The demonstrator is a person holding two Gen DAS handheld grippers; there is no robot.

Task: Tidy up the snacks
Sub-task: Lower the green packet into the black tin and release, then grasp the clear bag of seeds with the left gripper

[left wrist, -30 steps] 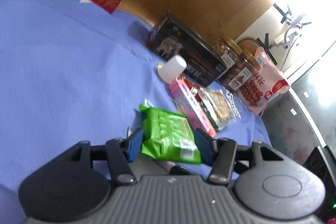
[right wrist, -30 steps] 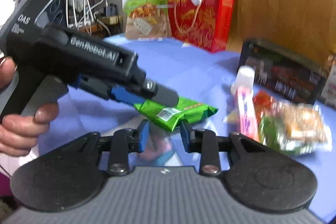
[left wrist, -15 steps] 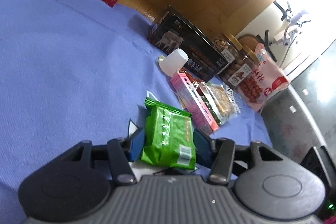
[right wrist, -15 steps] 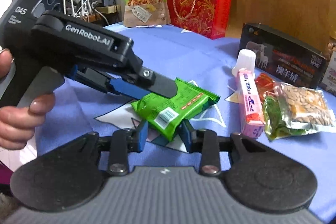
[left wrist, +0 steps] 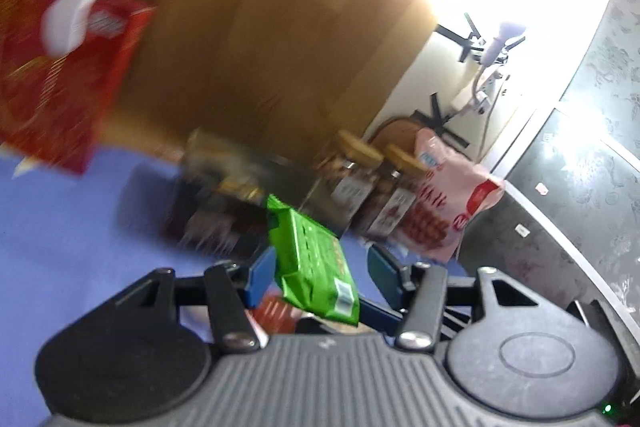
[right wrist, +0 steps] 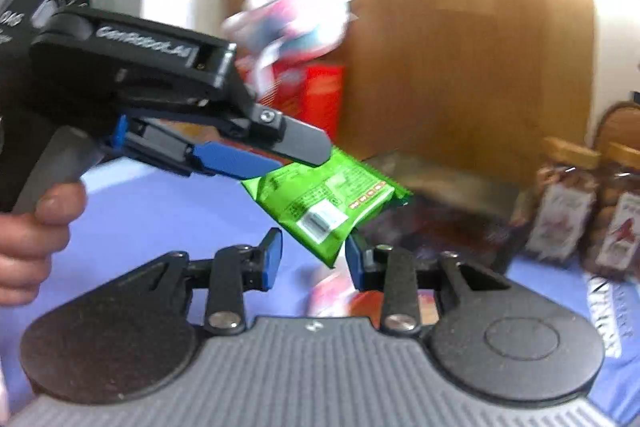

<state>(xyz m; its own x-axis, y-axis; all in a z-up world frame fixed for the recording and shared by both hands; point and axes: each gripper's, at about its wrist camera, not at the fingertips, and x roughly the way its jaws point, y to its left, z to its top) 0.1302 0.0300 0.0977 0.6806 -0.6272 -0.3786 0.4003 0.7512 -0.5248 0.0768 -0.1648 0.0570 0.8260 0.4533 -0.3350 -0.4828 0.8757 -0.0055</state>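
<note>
A green snack packet (left wrist: 312,263) hangs in the air between the two grippers. In the right wrist view the left gripper (right wrist: 288,155) reaches in from the left and the packet (right wrist: 328,203) hangs from its tips. In the left wrist view its fingers stand wide either side of the packet. My right gripper (right wrist: 312,259) is open, with the packet's lower corner between its blue fingertips (right wrist: 272,259). Both views are blurred by motion.
A blue cloth (left wrist: 60,227) covers the table. At the back stand a dark box (left wrist: 224,203), two nut jars (left wrist: 352,183), a pink snack bag (left wrist: 444,207) and a red gift bag (left wrist: 60,75) with a plush toy. Pink packets (right wrist: 332,295) lie below the grippers.
The green packet has been lifted off the cloth and now hangs well above the table. Both grippers rose and tilted up. The right gripper's fingers have opened wider.
</note>
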